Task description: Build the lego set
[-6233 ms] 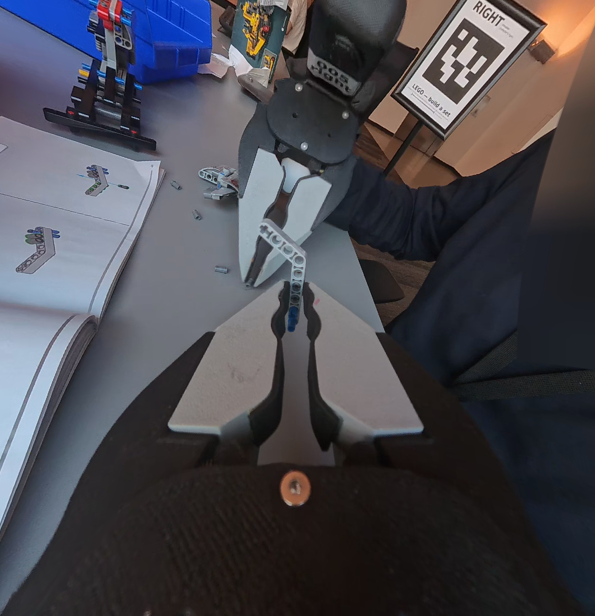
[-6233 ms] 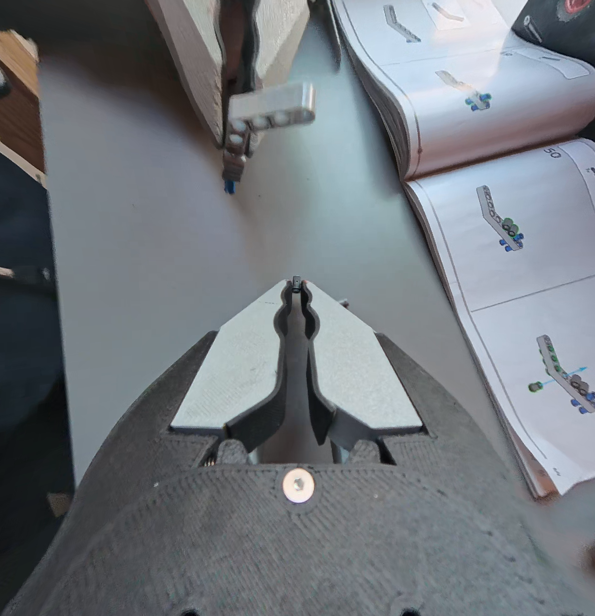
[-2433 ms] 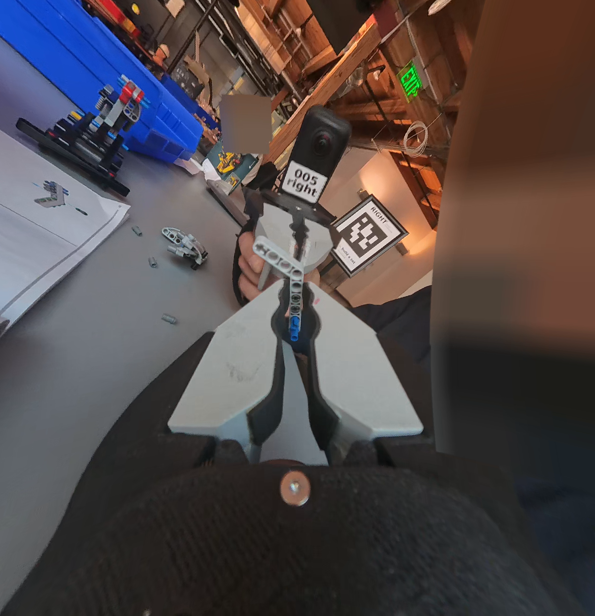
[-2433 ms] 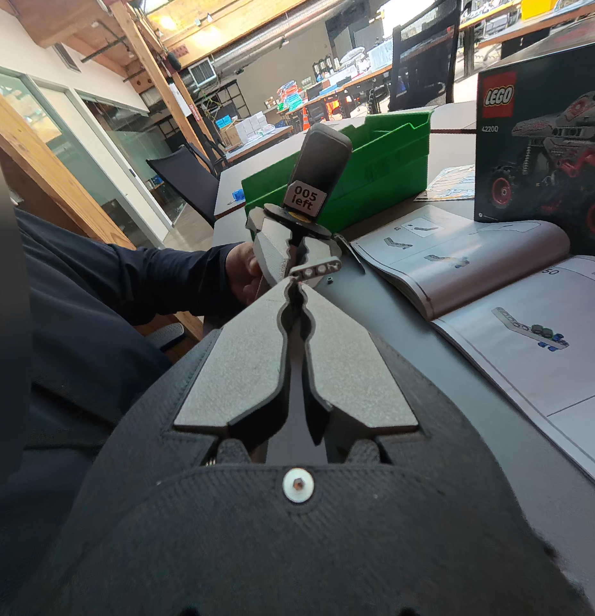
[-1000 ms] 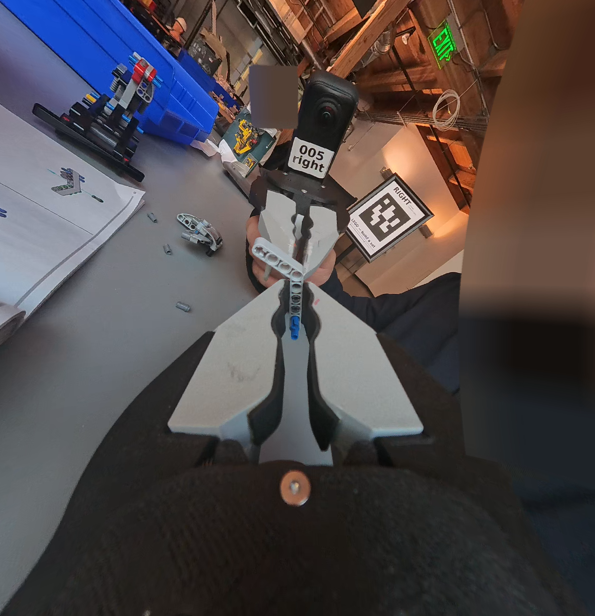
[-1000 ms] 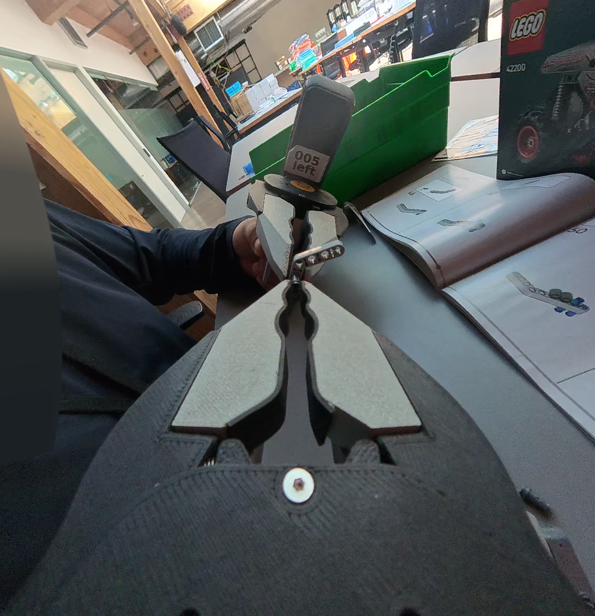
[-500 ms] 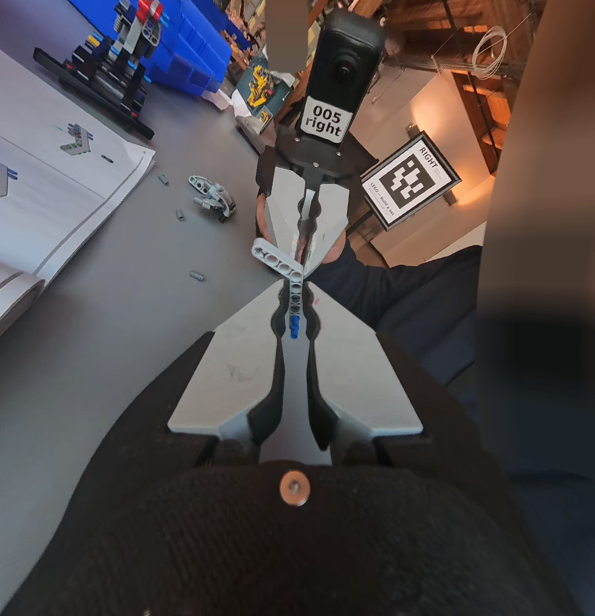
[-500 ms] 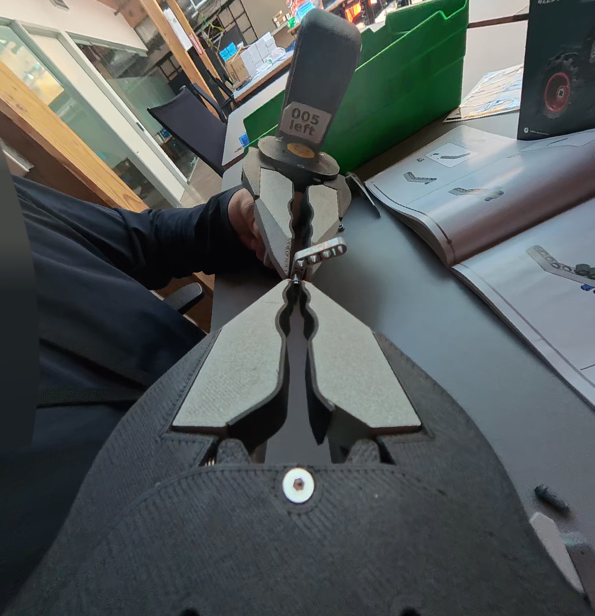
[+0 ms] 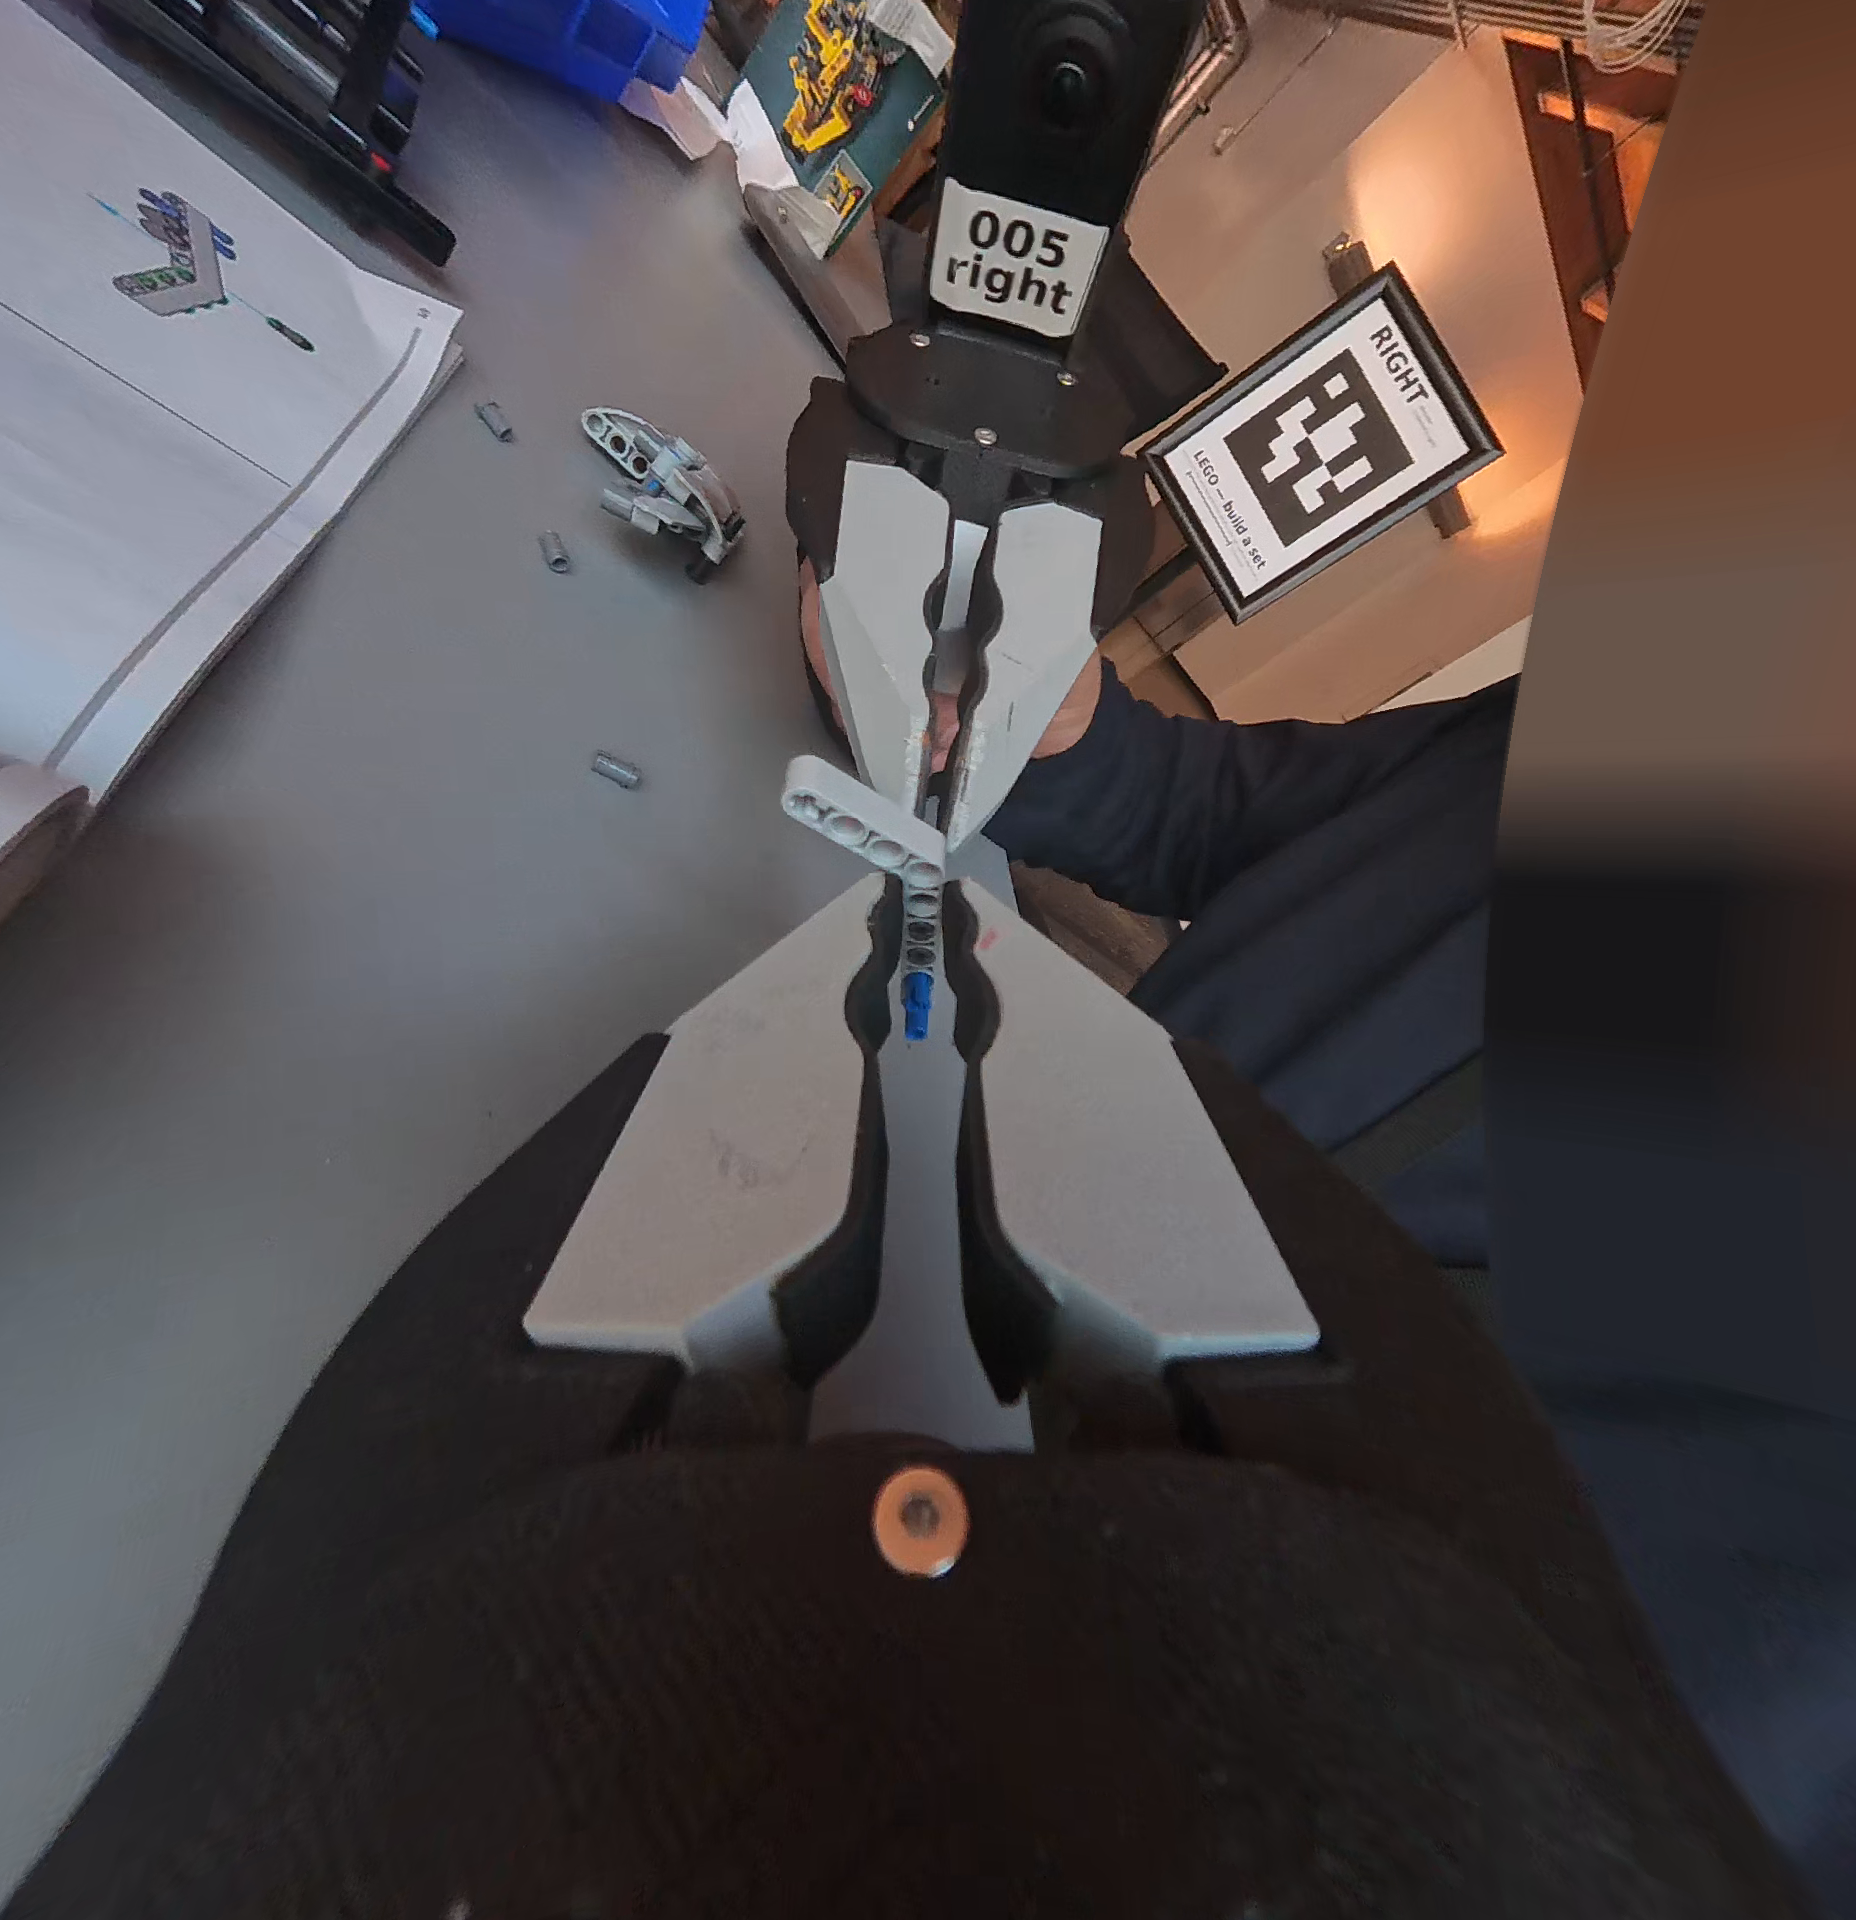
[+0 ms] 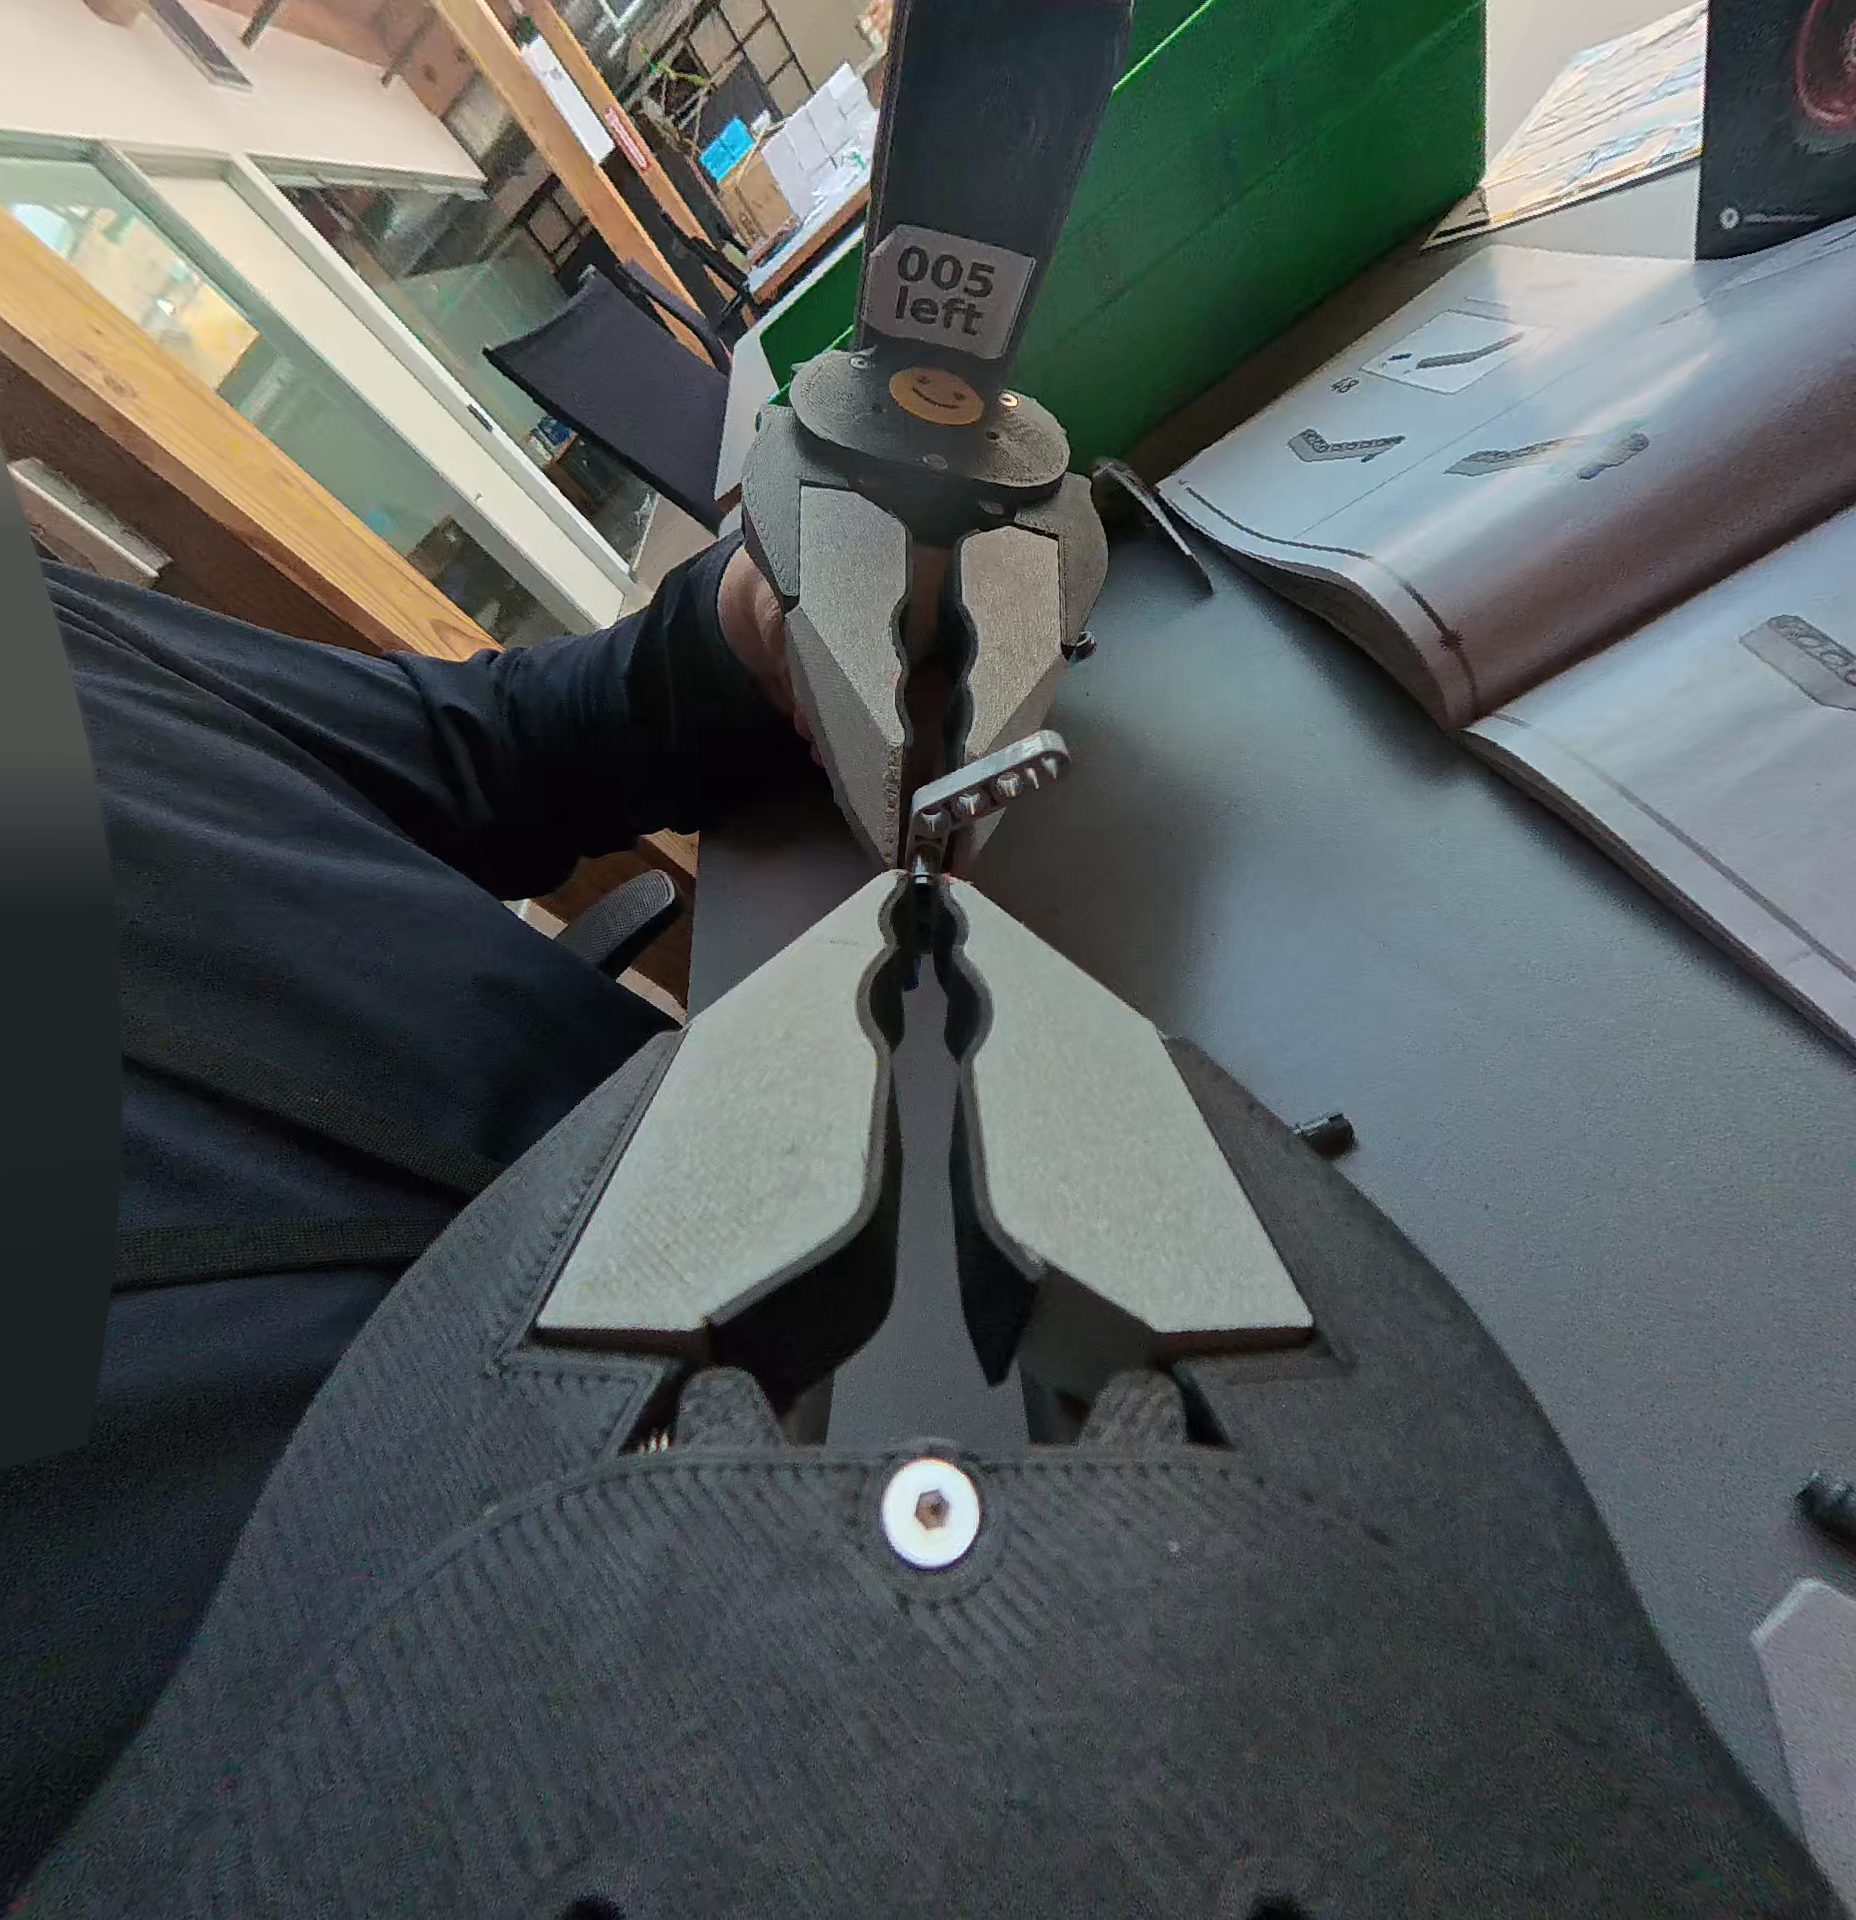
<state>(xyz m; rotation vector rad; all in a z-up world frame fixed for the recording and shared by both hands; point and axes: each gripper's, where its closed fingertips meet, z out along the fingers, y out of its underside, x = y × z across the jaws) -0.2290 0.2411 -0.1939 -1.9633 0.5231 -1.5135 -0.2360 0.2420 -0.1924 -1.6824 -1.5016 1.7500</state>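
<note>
Left gripper (image 9: 919, 894) is clenched on the lower arm of a light grey angled liftarm (image 9: 882, 842), which carries a blue pin (image 9: 916, 1008) between the fingers. Right gripper (image 10: 919, 883) is clamped on a small dark pin (image 10: 919, 868) at its tips, held tip to tip against the liftarm above the near edge of the grey bench (image 9: 384, 831). An open instruction booklet (image 9: 124, 416) lies far left; loose grey pins (image 9: 615, 770) and a small grey subassembly (image 9: 664, 488) lie between
</note>
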